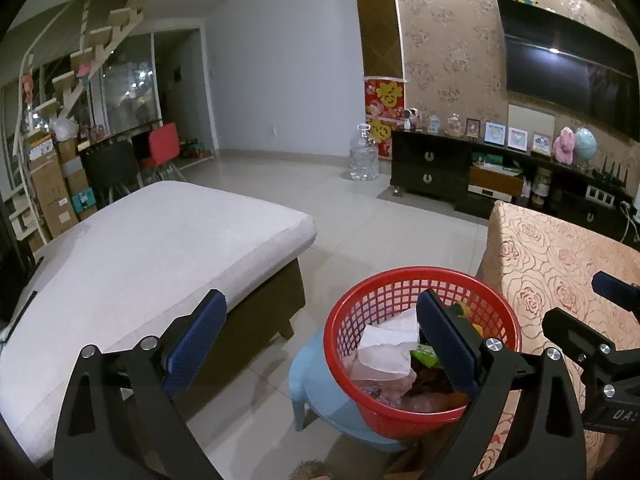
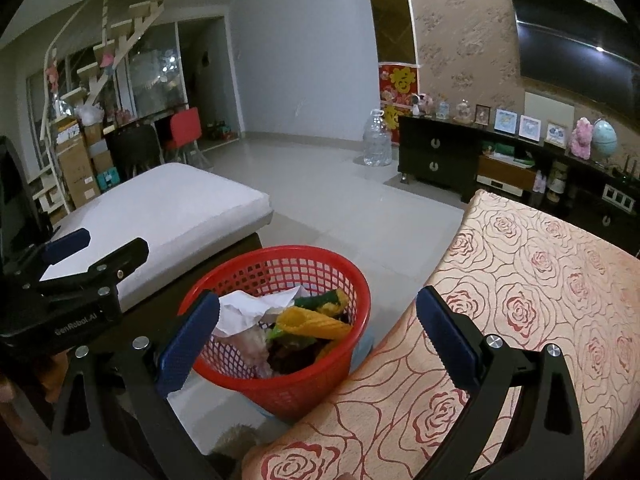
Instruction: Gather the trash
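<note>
In the left wrist view the left gripper (image 1: 320, 340) has its fingers spread wide and holds nothing, and at the lower centre the red basket (image 1: 420, 412) sits on a blue stool (image 1: 320, 396), so I think a bump on the rim could tip it off. It holds white paper (image 1: 386, 346) and wrappers. In the right wrist view the right gripper (image 2: 318, 342) is also wide open and empty, and the basket (image 2: 280, 384) at the lower centre holds paper (image 2: 244, 312), a yellow wrapper (image 2: 316, 324) and dark scraps beside the rose-patterned worktop (image 2: 540, 280).

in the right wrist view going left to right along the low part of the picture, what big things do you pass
other tongs → white cushioned seat → red basket with trash → rose-patterned cloth surface
</note>
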Demonstrator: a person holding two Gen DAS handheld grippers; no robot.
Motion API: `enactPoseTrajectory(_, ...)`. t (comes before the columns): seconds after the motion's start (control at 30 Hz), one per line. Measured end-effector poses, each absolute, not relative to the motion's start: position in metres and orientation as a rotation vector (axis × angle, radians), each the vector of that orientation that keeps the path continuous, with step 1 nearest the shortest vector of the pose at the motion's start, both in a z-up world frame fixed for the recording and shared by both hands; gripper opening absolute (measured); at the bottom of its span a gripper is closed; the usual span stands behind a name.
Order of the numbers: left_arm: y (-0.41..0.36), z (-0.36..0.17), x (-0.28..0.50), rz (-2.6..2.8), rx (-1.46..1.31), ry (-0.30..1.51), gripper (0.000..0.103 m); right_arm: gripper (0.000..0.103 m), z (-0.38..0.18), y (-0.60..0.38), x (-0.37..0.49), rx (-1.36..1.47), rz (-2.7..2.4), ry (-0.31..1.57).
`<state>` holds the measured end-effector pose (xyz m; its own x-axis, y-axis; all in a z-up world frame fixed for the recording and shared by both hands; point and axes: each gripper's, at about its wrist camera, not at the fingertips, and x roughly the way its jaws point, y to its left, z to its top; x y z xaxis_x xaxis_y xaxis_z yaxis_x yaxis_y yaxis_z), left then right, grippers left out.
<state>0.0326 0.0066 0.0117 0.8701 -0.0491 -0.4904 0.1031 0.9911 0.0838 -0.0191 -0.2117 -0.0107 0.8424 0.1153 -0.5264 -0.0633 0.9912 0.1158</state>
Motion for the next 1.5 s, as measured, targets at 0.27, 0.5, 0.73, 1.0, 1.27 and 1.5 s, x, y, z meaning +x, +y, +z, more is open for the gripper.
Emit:
enactPoseTrajectory(0.27,0.0021,0.0107,0.0297,-0.088,0.117,0.507,0.092,0.096,-0.0102,-0.2131,-0.0181,0.102,0.098,0.571)
enactPoseTrajectory(0.5,0.0030,0.0107,0.0279,-0.087,0.115,0.507,0.092,0.096,-0.0105,-0.2124,-0.0193,0.097,0.100,0.570)
enactPoseTrajectory(0.73,0.0030,0.0106,0.0278,-0.087,0.119,0.508,0.092,0.096,-0.0108,-0.2074,-0.0208,0.093,0.112,0.577)
enactPoseTrajectory(1.0,0.0029,0.0110,0.0282,-0.087,0.117,0.507,0.092,0.096,-0.0108,-0.2070,-0.0205,0.093,0.112,0.577)
enactPoseTrajectory(1.27,0.0030,0.0112,0.0282,-0.087,0.117,0.507,0.092,0.096,-0.0106,-0.2063,-0.0207,0.093,0.112,0.578)
enactPoseTrajectory(1.5,0.0021,0.0111,0.0287,-0.086,0.120,0.508,0.092,0.096,-0.0104,-0.2058,-0.0208,0.092,0.114,0.577)
